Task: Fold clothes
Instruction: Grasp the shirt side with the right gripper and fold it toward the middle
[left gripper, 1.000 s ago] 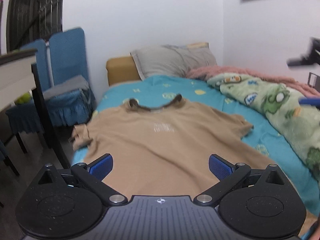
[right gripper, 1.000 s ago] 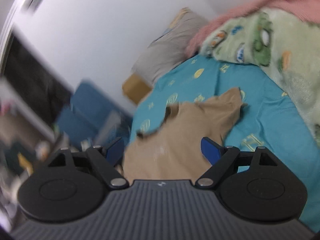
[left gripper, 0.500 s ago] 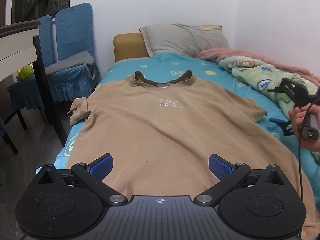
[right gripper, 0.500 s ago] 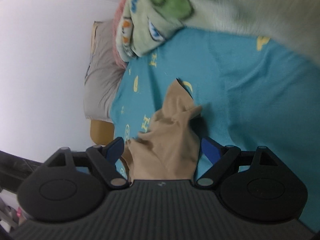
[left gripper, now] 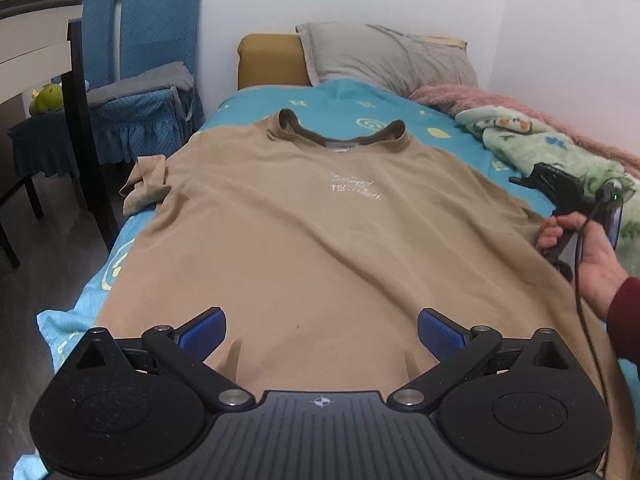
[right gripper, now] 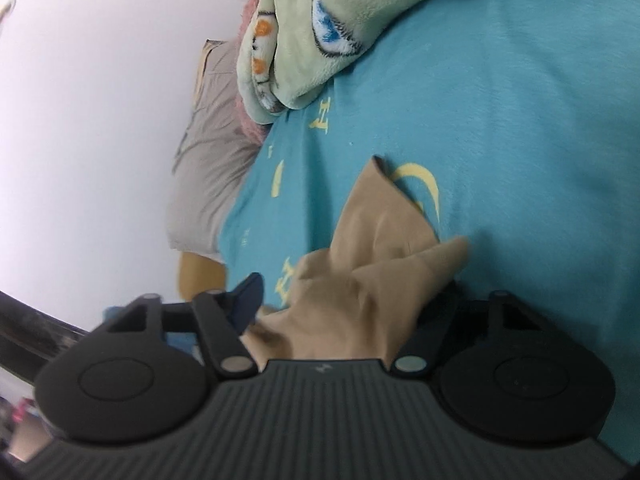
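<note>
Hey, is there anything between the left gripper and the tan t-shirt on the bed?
Nothing visible. The left gripper hangs open right over the hem end of the tan t-shirt, with only bare fabric in front of it. The right gripper is off at the shirt's right sleeve, well to the side.

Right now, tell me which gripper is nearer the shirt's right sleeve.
Right. The right gripper sits at the right sleeve, fabric between its fingers. The left gripper hovers open over the hem, well short of it.
</note>
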A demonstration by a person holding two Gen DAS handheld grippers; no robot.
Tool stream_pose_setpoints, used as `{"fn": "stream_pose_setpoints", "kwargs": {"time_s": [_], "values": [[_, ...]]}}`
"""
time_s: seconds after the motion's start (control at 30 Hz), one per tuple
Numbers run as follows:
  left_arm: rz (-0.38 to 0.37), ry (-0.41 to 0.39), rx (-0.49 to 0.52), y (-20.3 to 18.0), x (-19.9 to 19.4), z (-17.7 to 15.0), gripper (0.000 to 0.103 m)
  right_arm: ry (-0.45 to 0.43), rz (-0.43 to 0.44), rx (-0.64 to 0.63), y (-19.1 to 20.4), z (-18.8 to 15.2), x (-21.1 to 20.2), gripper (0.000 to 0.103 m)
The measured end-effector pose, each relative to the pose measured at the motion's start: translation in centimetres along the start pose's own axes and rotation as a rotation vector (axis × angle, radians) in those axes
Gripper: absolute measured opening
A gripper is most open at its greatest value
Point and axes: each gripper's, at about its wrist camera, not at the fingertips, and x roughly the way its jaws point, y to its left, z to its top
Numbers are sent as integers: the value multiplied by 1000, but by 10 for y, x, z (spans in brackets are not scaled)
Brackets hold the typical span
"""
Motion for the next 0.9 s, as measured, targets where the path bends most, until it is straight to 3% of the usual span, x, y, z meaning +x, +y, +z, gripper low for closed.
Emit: {"fn": "stream_pose_setpoints", "kwargs": {"time_s": [0.03, 0.13, 0.3, 0.5, 0.7, 0.9], "values": [[-2, 4, 0, 0, 2, 0, 103, 2, -19, -13, 1, 1, 3, 52], [-6, 11, -1, 0, 5, 1, 103, -9, -76, -86, 7, 7, 6, 8], [-18, 10, -20, -1, 2, 3, 103, -129, -101, -244, 34, 23, -15, 7], [-58, -15, -101, 13, -11, 13, 103, -217, -149, -580, 120, 9, -39, 6], [-40, -88, -145, 39, -37, 26, 103, -211, -146, -982, 211, -57, -48, 6], [6, -160, -173, 72, -61, 32, 103, -133, -127, -1308, 268, -162, -14, 6]]}}
